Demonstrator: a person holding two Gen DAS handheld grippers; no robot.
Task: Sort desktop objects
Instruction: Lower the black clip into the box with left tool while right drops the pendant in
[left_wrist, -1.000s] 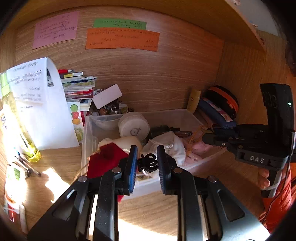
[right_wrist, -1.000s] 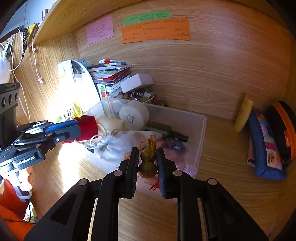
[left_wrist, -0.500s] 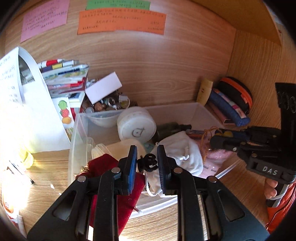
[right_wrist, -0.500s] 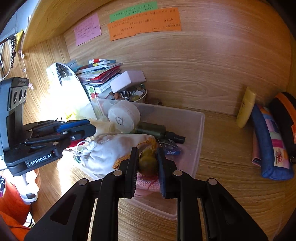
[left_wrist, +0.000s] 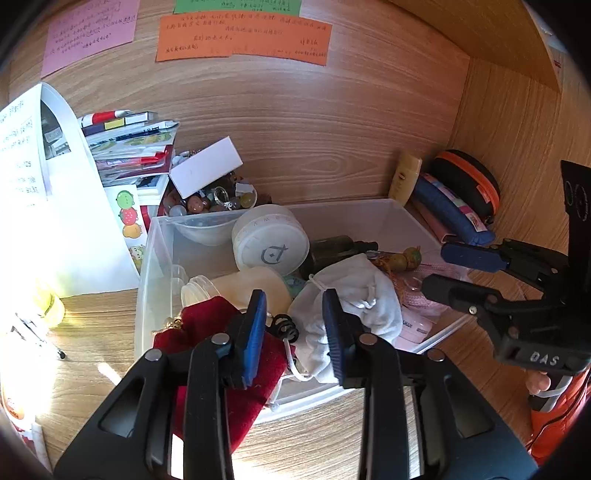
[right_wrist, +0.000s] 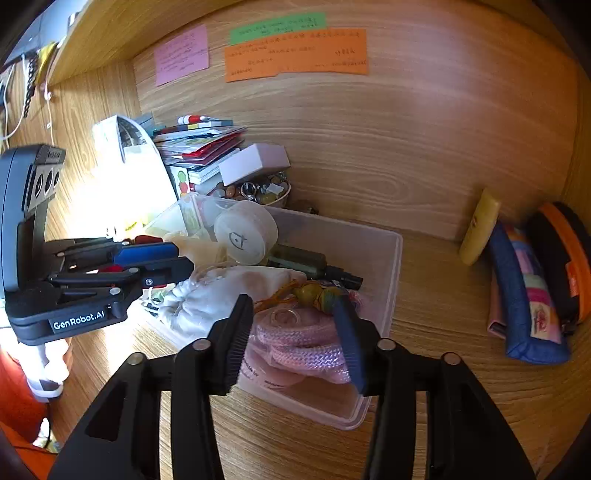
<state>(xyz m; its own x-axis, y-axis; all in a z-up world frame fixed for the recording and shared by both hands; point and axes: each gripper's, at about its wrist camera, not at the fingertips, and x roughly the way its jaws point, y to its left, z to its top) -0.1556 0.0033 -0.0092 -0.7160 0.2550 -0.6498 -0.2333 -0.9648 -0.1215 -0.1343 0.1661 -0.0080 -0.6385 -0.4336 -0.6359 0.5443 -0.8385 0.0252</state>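
Observation:
A clear plastic bin sits on the wooden desk, holding a white round case, a white drawstring pouch, a red velvet pouch and pink cord. My left gripper is open above the bin's front; a small black hair clip lies on the pouches between its fingers. My right gripper is open over the bin's right side; a green-brown gourd charm lies in the bin just beyond it.
A bowl of beads under a white card, stacked booklets and a curled paper sheet stand at back left. A yellow tube, blue pencil case and orange-black case lean at the right wall.
Both grippers moved in over the bin and opened. The left one let go of the black hair clip, the right one let go of the gourd charm; both now lie in the bin.

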